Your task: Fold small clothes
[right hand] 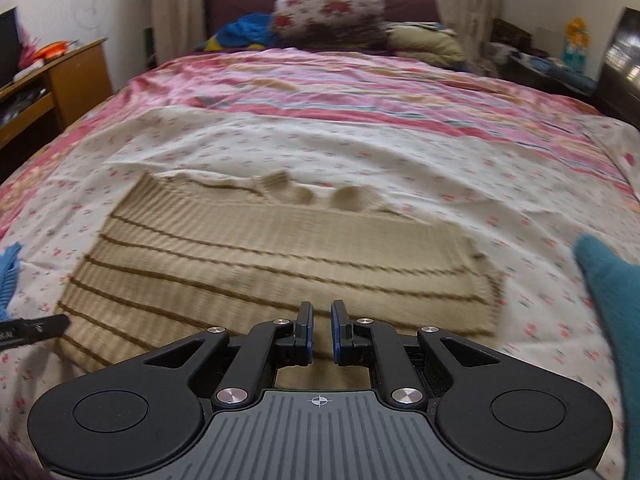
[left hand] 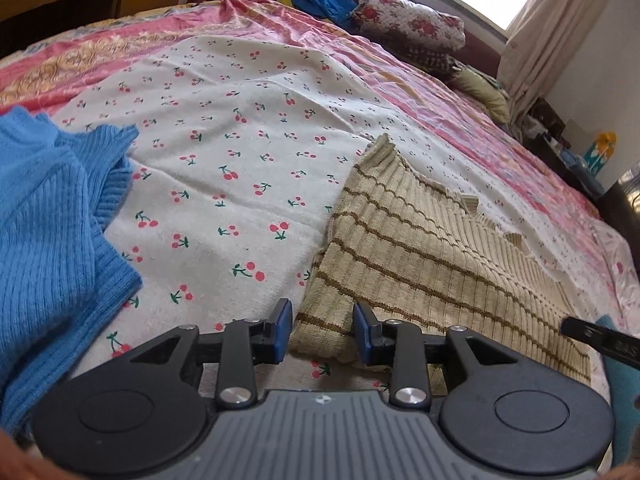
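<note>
You are working over a bed (right hand: pixel 360 80) in a bedroom, covered by a pink striped sheet with a white cherry-print cloth (left hand: pixel 240 140) spread on top. Your left tool (left hand: pixel 320 334) is released, its blue pads apart, with the near left corner of the beige striped sweater (left hand: pixel 420 248) lying between and just below them; you cannot tell whether the pads touch the knit. Your right tool (right hand: pixel 322 330) has its pads only narrowly apart, holding nothing, poised over the sweater's near hem. The sweater (right hand: pixel 280 252) lies flat on the cherry-print cloth, its collar on the far side from you. To the left of the sweater, apart from it, a blue ribbed knit garment (left hand: pixel 48 220) lies bunched on the same cloth. Far beyond the sweater, at the head of the bed, sits a rose-print pillow (right hand: pixel 332 8).
</note>
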A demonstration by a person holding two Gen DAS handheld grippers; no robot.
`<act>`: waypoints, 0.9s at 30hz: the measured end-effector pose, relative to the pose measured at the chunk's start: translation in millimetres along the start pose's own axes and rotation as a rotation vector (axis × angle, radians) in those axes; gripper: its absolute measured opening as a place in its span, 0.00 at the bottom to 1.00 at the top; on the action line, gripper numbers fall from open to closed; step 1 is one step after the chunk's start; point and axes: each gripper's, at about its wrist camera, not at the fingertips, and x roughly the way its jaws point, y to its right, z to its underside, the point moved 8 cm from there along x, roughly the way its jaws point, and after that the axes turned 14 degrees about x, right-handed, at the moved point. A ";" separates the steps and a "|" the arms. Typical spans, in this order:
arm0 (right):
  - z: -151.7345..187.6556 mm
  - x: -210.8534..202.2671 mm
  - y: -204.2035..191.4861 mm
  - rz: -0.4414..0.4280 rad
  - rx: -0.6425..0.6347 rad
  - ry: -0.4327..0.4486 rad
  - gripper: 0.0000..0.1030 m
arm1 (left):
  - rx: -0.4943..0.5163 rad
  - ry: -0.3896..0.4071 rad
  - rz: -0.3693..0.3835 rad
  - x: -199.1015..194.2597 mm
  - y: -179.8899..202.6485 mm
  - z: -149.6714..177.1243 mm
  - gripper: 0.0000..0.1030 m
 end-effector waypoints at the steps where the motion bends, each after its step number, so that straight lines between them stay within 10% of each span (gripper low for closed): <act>1: -1.6 3.5 -8.2 -0.008 -0.015 -0.003 0.11 | -0.010 0.004 0.005 -0.3 -1.4 0.9 0.38; 27: -37.8 97.3 -178.8 -0.191 -0.080 -0.185 0.33 | 0.027 0.017 0.038 3.9 -0.3 6.4 0.42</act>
